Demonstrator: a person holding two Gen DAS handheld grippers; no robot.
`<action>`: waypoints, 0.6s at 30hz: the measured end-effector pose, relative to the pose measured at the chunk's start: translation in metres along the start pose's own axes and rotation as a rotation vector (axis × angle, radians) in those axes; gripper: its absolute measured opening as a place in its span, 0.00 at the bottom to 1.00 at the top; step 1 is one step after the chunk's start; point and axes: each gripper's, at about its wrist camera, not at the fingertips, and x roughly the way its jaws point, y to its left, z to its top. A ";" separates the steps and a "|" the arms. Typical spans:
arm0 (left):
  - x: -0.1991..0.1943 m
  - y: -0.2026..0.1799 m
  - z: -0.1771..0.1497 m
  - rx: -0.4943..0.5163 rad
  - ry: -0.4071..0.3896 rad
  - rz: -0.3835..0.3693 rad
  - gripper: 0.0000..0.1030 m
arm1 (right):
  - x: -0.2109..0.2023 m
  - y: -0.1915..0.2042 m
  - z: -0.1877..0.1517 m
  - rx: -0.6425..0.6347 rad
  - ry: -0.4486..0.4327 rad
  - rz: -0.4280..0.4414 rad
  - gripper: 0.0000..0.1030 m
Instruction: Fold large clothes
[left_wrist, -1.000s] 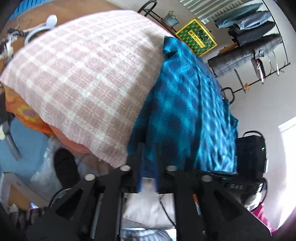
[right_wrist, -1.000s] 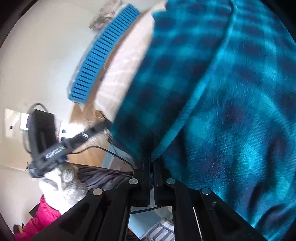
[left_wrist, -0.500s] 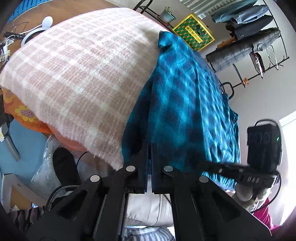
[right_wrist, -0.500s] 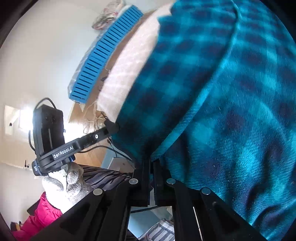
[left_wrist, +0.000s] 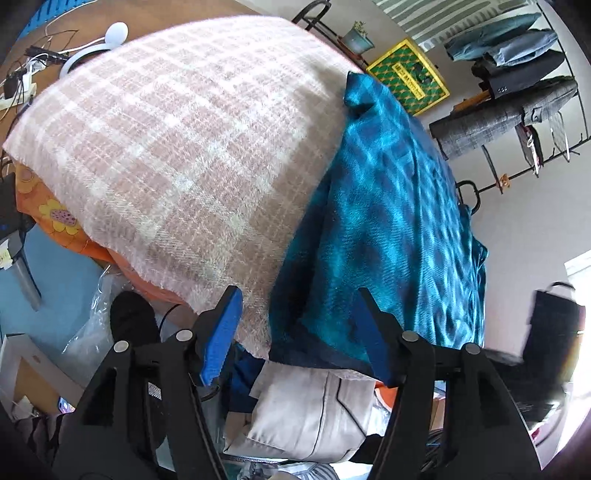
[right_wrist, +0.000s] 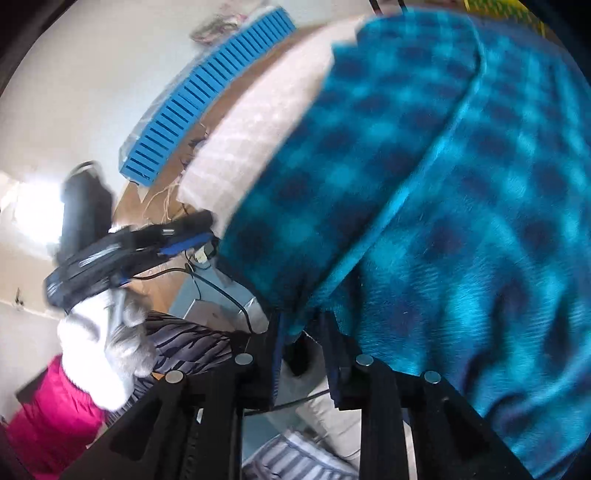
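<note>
Teal plaid garment (left_wrist: 388, 221) folded on pink checked blanket (left_wrist: 177, 147); left tongs (left_wrist: 295, 332) opening wide, right tongs (right_wrist: 303, 354) opening narrowly, hem between.

This is a lived-in room of a home, likely a bedroom or spare room. Ahead of the tongs and to their upper right, a black metal clothes rack (left_wrist: 532, 122) against the pale wall carries folded grey and blue garments. Beside it stand a yellow-framed green picture (left_wrist: 408, 75) and a small potted plant (left_wrist: 356, 35). A pink-and-white checked woollen blanket (left_wrist: 177, 147) covers the surface directly ahead, and a blue slatted plastic crate (right_wrist: 207, 92) leans at the far wall.
</note>
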 end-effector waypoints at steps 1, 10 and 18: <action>0.005 0.000 0.000 -0.002 0.017 -0.002 0.61 | -0.006 0.002 0.000 -0.006 -0.024 -0.003 0.21; 0.010 -0.015 -0.007 0.068 0.022 0.000 0.09 | 0.017 -0.020 0.032 0.048 -0.057 -0.026 0.28; -0.015 -0.047 -0.012 0.170 -0.072 -0.049 0.07 | 0.002 -0.017 0.072 0.018 -0.077 -0.102 0.63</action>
